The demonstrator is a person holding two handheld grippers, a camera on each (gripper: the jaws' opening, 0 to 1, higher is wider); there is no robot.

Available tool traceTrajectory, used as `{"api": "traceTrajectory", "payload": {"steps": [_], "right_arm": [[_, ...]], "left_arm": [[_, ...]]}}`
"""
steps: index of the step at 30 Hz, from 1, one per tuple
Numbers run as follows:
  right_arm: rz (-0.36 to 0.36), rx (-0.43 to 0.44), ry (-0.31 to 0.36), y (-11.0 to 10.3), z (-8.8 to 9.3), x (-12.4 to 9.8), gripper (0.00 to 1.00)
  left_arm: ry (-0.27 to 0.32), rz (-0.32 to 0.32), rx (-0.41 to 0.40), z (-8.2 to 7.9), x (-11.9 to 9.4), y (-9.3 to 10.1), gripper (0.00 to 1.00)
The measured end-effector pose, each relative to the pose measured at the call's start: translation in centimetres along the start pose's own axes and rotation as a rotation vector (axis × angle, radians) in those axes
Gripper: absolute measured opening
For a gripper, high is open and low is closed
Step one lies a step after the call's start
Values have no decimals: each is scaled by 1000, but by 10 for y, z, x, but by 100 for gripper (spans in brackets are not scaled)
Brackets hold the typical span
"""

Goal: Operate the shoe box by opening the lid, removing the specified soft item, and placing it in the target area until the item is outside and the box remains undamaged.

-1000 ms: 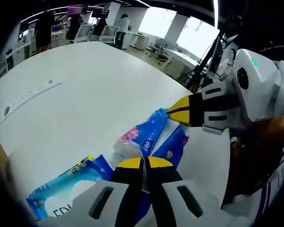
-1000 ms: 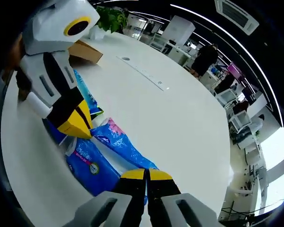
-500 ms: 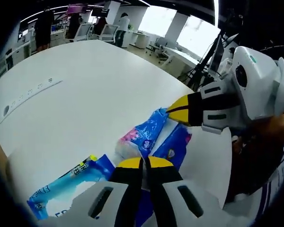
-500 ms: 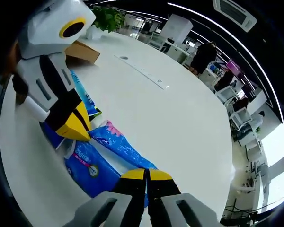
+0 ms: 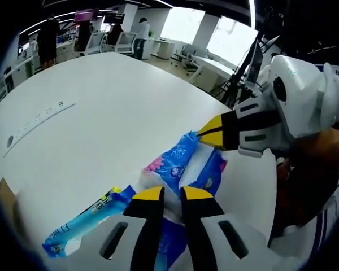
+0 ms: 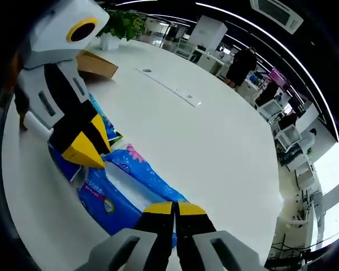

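Note:
A blue soft tissue pack with a pink flower print lies on the white table. My left gripper sits at its near end with its yellow-tipped jaws a small gap apart. My right gripper comes in from the right and pinches the pack's far end. In the right gripper view, that gripper is shut on the edge of the same pack, and the left gripper hovers at the pack's other end. A brown cardboard shoe box stands further back on the table.
A second, lighter blue pack lies beside the first. A box corner shows at the left. A cable slot strip runs across the table. A potted plant stands at the far edge. People and desks are far behind.
My left gripper's jaws, pressed together before, now stand slightly apart. The right gripper stays shut on the pack's end. Both views shifted a little.

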State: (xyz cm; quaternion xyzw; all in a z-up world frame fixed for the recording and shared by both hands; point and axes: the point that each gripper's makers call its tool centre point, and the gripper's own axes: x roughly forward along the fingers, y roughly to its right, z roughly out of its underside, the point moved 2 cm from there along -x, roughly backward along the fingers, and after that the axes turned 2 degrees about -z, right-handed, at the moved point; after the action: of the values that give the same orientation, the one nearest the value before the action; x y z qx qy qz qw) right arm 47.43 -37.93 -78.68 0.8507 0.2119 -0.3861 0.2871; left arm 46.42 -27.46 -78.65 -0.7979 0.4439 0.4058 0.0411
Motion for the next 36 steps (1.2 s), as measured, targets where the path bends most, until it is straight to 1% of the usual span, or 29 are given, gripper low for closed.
{"api": "traceTrajectory", "payload": {"steps": [2,11,18,22,26,28,29,32,36], "right_arm": [[1,-1,0,1,0,-2,0],[-5,-36,15,-2,-7,-8,0],[-11,-48,20,-7,-14,-7,0],[-7,-45,20,-5,-14,-8,0],[-3,-43,26,-4,-16,-12,0],[0,-43,30,-3,-17,-16,1],[-2,-39,32,-2,-16,-13,1],[0,-30,35,-2,-17,-17,4],[-24,10,48,-7,-20,-23,10]], "left_arm": [[5,2,-7,-2,-3,-1,13],[26,10,-22,-7,-18,0,12],[51,2,-28,-12,-31,-5,12],[64,-4,-26,-16,-39,-7,14],[80,-10,3,-19,-50,-9,16],[86,-14,8,-20,-57,-11,18],[87,-16,10,-20,-59,-12,19],[90,-26,22,-20,-68,-17,20],[93,-36,45,-18,-82,-21,23]]}}
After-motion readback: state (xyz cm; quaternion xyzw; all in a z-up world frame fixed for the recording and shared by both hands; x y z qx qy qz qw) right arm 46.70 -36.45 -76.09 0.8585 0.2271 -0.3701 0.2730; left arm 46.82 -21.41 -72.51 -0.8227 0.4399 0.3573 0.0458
